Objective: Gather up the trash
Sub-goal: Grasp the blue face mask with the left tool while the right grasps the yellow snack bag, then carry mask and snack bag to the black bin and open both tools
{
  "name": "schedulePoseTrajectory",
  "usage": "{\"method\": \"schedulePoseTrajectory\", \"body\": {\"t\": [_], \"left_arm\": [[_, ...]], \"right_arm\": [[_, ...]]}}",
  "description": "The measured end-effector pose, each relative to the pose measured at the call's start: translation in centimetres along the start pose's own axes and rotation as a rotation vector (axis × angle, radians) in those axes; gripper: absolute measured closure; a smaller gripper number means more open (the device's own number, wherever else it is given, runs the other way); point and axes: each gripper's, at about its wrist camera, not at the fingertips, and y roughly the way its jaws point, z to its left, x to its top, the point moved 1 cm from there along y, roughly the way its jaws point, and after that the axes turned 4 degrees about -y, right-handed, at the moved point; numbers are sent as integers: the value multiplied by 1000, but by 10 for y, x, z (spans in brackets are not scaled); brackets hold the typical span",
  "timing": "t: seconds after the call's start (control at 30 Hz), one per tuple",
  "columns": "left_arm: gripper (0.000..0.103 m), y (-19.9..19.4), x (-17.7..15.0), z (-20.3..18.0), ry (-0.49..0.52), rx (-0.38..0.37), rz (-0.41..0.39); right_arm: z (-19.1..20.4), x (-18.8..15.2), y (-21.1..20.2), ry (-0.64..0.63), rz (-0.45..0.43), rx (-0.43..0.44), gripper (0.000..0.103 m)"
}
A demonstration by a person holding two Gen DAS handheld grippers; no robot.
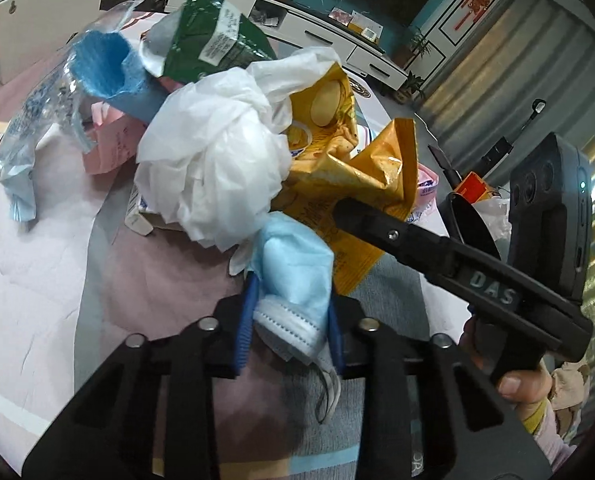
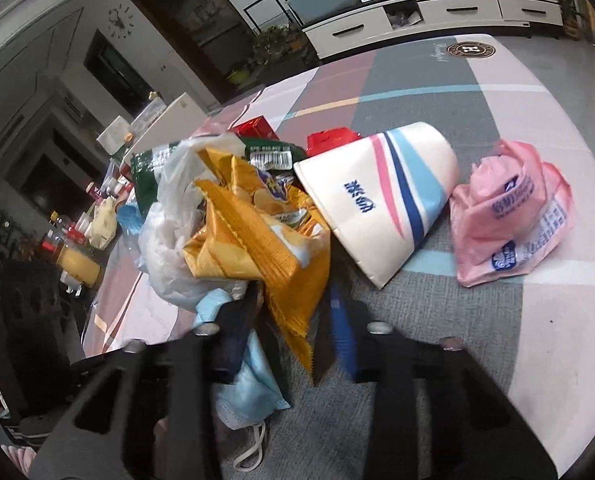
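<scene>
While the left gripper (image 1: 291, 326) pinches the soft pale-blue face mask (image 1: 293, 276) at the near edge of the heap, the right gripper (image 2: 297, 316) stands open astride the crinkled yellow crisp bag (image 2: 257, 240) just beyond it on the patterned tabletop (image 2: 417, 360). Both look light and floppy, best nipped at a fold. Only the right view shows the paper cup (image 2: 381, 196) and pink plastic bag (image 2: 513, 216) past the crisp bag.

Your face mask (image 1: 297, 268) lies at 6 o'clock of the plastic bag (image 1: 213, 168). The chip bag (image 1: 353, 176) is at its 3 o'clock, touching it.
</scene>
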Motion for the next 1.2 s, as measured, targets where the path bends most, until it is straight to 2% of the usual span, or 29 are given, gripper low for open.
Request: {"method": "schedulePoseTrajectory", "body": {"t": [0.1, 0.17, 0.37, 0.53, 0.63, 0.7, 0.77, 0.87, 1.0, 1.2], "left_arm": [[75, -8, -4, 3, 9, -1, 0], [76, -15, -4, 4, 12, -10, -2], [76, -31, 0, -8, 32, -26, -44], [76, -51, 3, -20, 61, -46, -82], [76, -62, 8, -38, 94, -67, -114], [76, -66, 13, -52, 124, -81, -125], [76, -66, 15, -64, 150, -99, -131], [75, -57, 21, -96, 198, -134, -132], [75, -32, 20, -140, 265, -178, -108], [75, 12, 19, -220, 365, -246, -55]], "right_arm": [[0, -4, -10, -5, -26, -30, 86], [3, -6, -24, -20, -50, -87, 90], [4, -2, -62, -23, -181, -167, 92], [10, 4, -88, -12, -250, -139, 92], [13, 4, -112, 0, -310, -115, 92], [10, 2, -133, 7, -357, -129, 92], [2, -2, -155, 21, -402, -180, 92], [-19, -9, -183, 54, -440, -341, 92], [-58, -27, -207, 132, -447, -531, 92], [-125, -51, -232, 281, -436, -660, 92]]}}
